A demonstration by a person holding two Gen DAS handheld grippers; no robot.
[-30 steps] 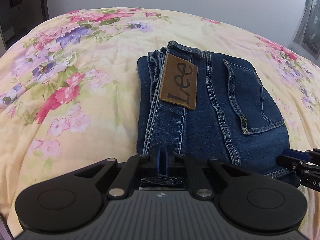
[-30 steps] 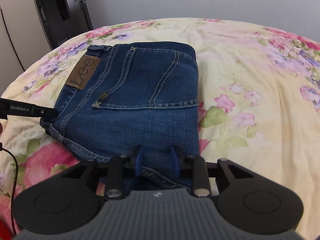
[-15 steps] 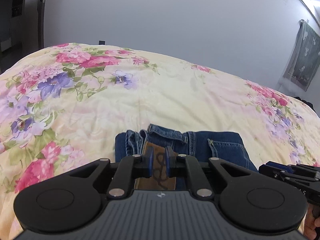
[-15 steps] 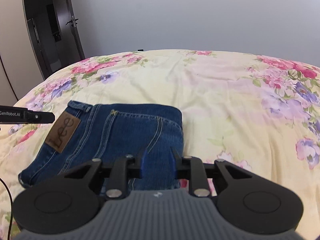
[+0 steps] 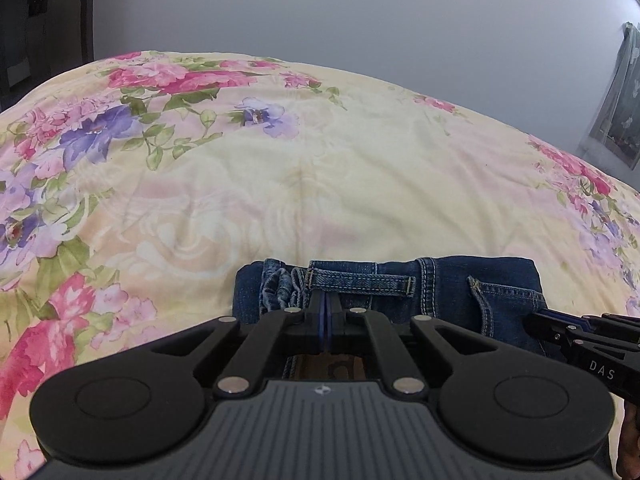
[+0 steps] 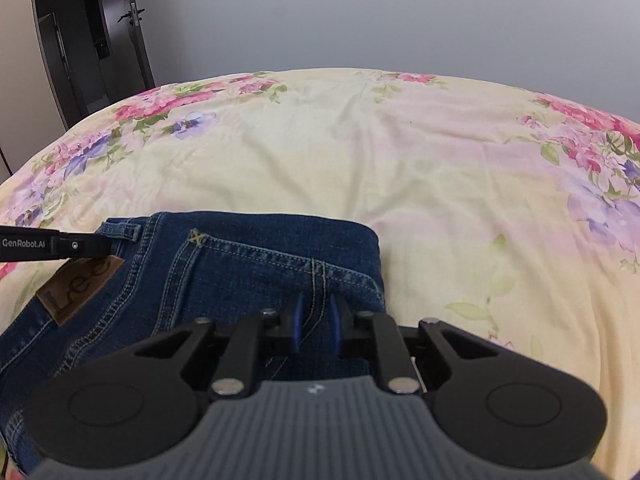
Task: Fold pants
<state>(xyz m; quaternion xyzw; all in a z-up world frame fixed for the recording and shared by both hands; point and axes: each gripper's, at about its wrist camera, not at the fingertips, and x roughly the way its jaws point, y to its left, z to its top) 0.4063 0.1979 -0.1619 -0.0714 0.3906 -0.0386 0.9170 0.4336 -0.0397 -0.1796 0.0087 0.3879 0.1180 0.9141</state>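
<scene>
Because the folded Lee jeans (image 6: 248,276) on the floral bedspread (image 6: 440,184) are thick, heavy, limp denim, grip stacked edges. Left gripper (image 5: 325,320) jaws are pressed together, right gripper (image 6: 316,320) jaws slightly spread, empty.

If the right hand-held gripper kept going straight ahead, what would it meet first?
Probably the folded jeans: the right hand-held gripper sits low over the denim, its jaws slightly apart. Beyond that lies only the floral bedspread. Its height above the fabric is unclear.
</scene>
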